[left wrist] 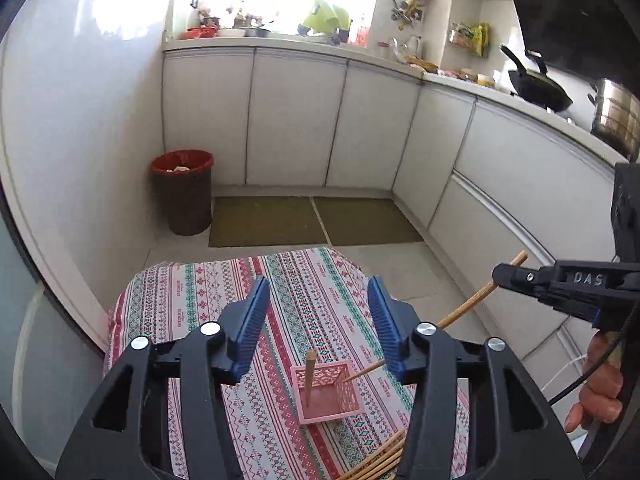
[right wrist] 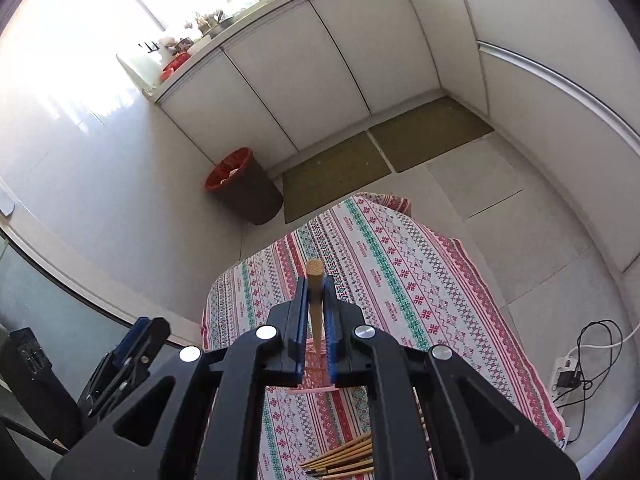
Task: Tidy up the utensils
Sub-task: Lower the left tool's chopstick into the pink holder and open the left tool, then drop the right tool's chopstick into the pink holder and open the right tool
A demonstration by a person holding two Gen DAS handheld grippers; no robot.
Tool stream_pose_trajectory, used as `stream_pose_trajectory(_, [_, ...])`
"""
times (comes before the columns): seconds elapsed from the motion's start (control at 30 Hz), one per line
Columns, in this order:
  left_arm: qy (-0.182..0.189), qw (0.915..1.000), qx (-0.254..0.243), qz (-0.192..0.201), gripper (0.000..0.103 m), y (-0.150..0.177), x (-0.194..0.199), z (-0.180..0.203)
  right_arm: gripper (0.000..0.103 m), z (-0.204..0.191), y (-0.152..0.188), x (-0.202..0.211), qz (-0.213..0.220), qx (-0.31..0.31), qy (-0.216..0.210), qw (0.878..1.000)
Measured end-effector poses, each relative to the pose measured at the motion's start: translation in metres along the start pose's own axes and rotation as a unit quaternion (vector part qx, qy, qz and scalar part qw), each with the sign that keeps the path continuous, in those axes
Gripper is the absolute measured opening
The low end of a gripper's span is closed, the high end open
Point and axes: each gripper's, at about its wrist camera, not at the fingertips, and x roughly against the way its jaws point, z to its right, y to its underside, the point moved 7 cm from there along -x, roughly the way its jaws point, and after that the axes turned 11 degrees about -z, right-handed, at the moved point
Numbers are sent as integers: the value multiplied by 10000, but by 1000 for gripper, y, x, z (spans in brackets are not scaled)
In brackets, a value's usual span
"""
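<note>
A pink slotted basket [left wrist: 328, 394] stands on the patterned tablecloth [left wrist: 192, 304]. One wooden chopstick [left wrist: 309, 376] stands upright inside it. My left gripper [left wrist: 318, 304] hovers above the basket, open, with nothing between its blue pads. My right gripper [left wrist: 500, 274] comes in from the right, shut on a second chopstick [left wrist: 468, 306] whose lower tip reaches the basket's right wall. In the right wrist view this chopstick [right wrist: 315, 270] sticks up between the shut jaws of my right gripper [right wrist: 316, 286]. The basket rim [right wrist: 312, 390] shows beneath them. A pile of loose chopsticks [right wrist: 344, 460] lies near the table's front.
The small table ends close behind the basket, with tiled floor beyond. A brown bin with a red liner [left wrist: 182, 192] stands by the wall. Two floor mats [left wrist: 316, 220] lie before white cabinets. A power strip with cables [right wrist: 568, 376] lies on the floor at the right.
</note>
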Motion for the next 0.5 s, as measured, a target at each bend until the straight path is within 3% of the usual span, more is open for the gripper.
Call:
stream_pose_trajectory(0.23, [112,9941,956,504,57,11,27,-40,8,-6,3,-35,-187,64,222,9996])
stream_pose_trajectory(0.33, [253,9890,1354,535,60,26,33,-57,8,-11,4,-45,-239,118,287,9992])
stream_pose_trajectory(0.5, [260,9879,1469,423,61,38,33,-69,12,-23,3,-59,-255,234,362,9987])
